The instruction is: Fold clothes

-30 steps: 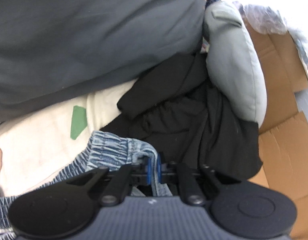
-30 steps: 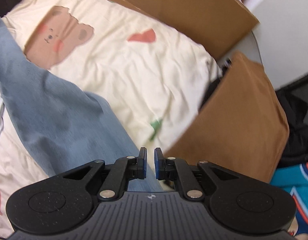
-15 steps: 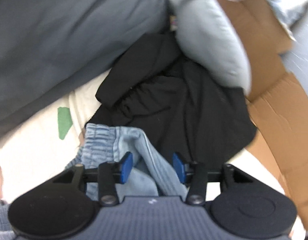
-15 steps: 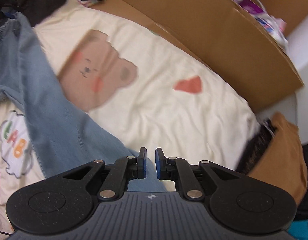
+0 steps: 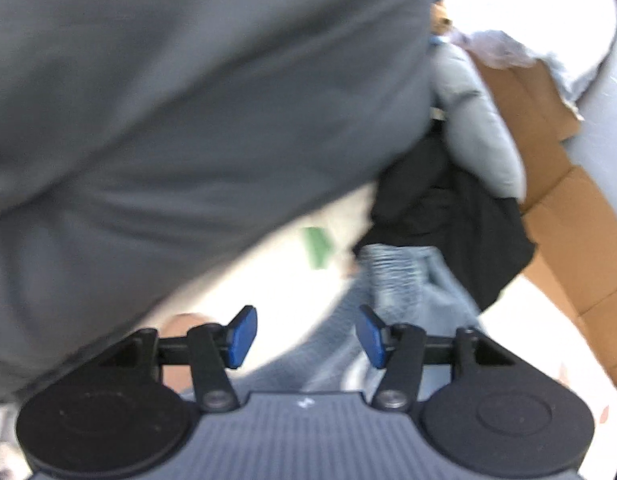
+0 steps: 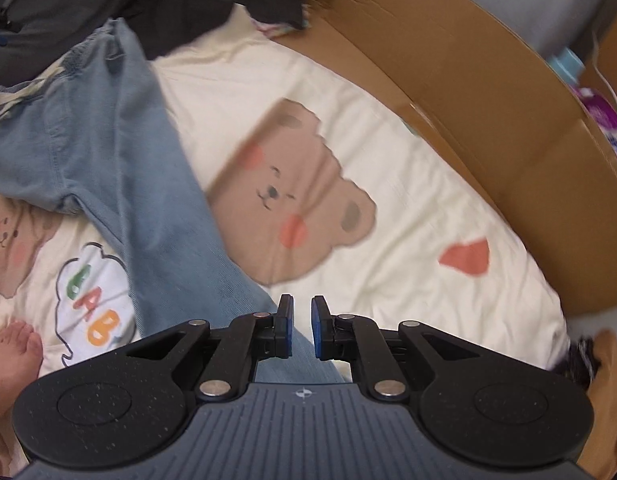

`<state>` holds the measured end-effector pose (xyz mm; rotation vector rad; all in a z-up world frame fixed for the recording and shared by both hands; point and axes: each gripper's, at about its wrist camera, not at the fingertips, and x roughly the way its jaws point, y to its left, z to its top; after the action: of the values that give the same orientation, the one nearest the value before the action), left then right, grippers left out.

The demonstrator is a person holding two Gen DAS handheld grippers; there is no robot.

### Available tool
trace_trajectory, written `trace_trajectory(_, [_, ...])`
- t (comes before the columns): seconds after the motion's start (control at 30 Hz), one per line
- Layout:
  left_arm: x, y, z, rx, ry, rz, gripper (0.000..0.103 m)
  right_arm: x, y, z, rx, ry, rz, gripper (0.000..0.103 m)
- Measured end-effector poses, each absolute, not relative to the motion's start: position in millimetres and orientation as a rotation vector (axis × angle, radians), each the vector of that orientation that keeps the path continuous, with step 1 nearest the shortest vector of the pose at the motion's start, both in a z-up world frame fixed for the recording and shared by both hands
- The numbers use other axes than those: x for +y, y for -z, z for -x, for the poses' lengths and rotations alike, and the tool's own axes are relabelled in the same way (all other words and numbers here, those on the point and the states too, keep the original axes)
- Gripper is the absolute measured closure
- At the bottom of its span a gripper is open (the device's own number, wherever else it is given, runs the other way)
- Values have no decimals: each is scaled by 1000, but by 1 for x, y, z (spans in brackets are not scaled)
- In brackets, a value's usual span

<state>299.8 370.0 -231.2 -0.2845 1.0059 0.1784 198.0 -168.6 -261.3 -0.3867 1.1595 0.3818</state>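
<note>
Light blue jeans (image 6: 120,152) lie on a cream bear-print sheet (image 6: 408,168), their elastic waistband (image 5: 404,280) next to a black heap. In the blurred left wrist view my left gripper (image 5: 306,336) hangs above the waistband. Its jaws are opening, and the blue pads (image 5: 240,338) touch nothing. The denim lies well below them. One jeans leg runs down the right wrist view into my right gripper (image 6: 301,326). The pads there stand almost together, shut on the end of that leg.
A big grey duvet (image 5: 188,120) fills the left, with a pale grey pillow (image 5: 476,120) and black clothes (image 5: 448,208) beside it. Cardboard walls (image 6: 448,60) border the sheet. A person's bare foot (image 6: 12,356) rests at the lower left, and a brown cushion (image 6: 604,400) at the right.
My left gripper let go of the waistband, opened wide and rose away from it. My right gripper moved across the sheet, still holding the jeans leg.
</note>
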Motion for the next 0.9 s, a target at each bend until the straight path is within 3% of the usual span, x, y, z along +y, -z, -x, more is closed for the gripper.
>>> trace_trajectory(0.33, [434,260,-226,1117,-274,240,46,-116,257,-210,1116,-512,418,91])
trace_trajectory(0.37, [436,265,-220,1132,-274,231,46,-110,258,-209,1111,-528,424,81])
trace_trajectory(0.47, [444,282,-204,1177,-280,220,46,-90,265,-207,1105,-576,426,69])
trace_trajectory(0.9, [465,344,-171,1309,-276,213,42,-9,304,-188,1112,-724,353,69])
